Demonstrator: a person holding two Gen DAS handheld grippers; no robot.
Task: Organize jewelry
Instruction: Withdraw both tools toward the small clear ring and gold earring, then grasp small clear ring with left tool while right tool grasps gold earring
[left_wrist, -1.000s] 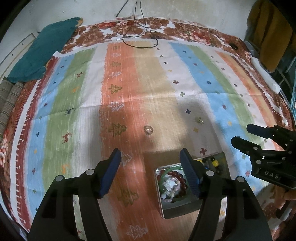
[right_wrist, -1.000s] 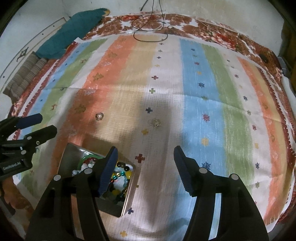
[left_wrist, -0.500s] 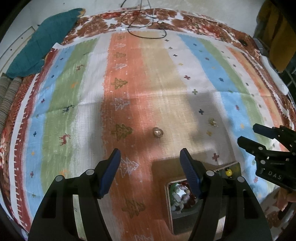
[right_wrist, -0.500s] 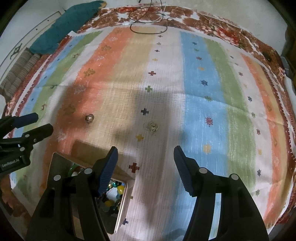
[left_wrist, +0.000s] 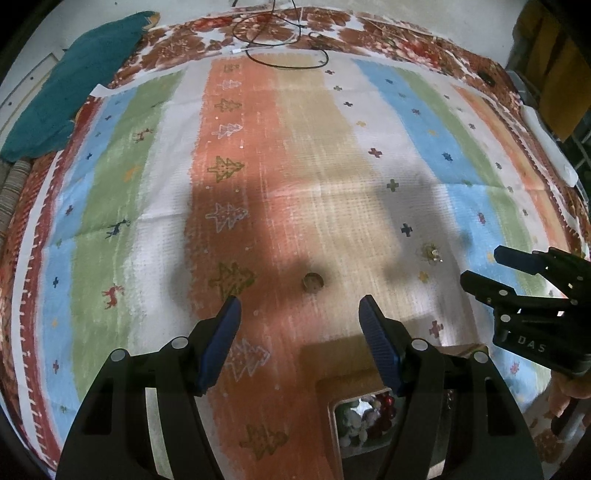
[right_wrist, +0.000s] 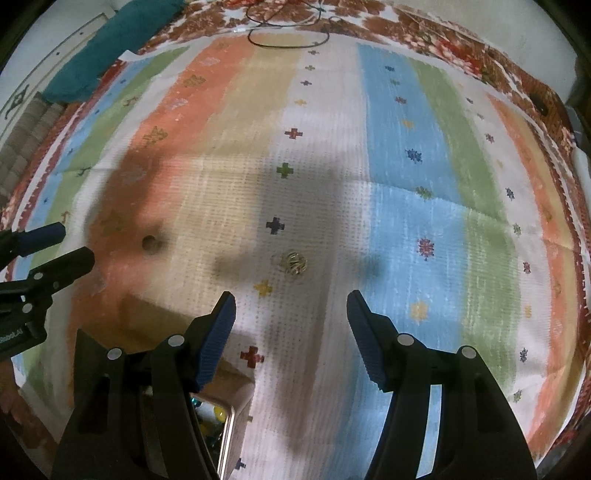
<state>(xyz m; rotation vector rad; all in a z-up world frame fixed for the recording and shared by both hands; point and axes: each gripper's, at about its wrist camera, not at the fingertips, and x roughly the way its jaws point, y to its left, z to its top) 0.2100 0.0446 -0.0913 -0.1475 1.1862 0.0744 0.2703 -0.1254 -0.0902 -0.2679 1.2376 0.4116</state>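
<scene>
A small ring (left_wrist: 313, 283) lies on the striped cloth just ahead of my open, empty left gripper (left_wrist: 300, 323); it also shows in the right wrist view (right_wrist: 149, 243). A gold wire earring (right_wrist: 294, 262) lies just ahead of my open, empty right gripper (right_wrist: 290, 314); it shows in the left wrist view (left_wrist: 431, 253) too. A metal tray (left_wrist: 334, 421) holding beads and bracelets sits under the left gripper's right finger; its corner shows in the right wrist view (right_wrist: 231, 435). The right gripper appears at the right in the left wrist view (left_wrist: 480, 269).
A striped cloth (left_wrist: 314, 147) covers the bed. A teal cloth (left_wrist: 74, 77) lies at the far left corner. A black cable (left_wrist: 284, 55) loops at the far edge. A white object (left_wrist: 546, 147) lies on the right edge.
Both grippers have moved forward over the cloth. The tray has slid toward the bottom of both views; the ring and the earring are nearer to the fingertips.
</scene>
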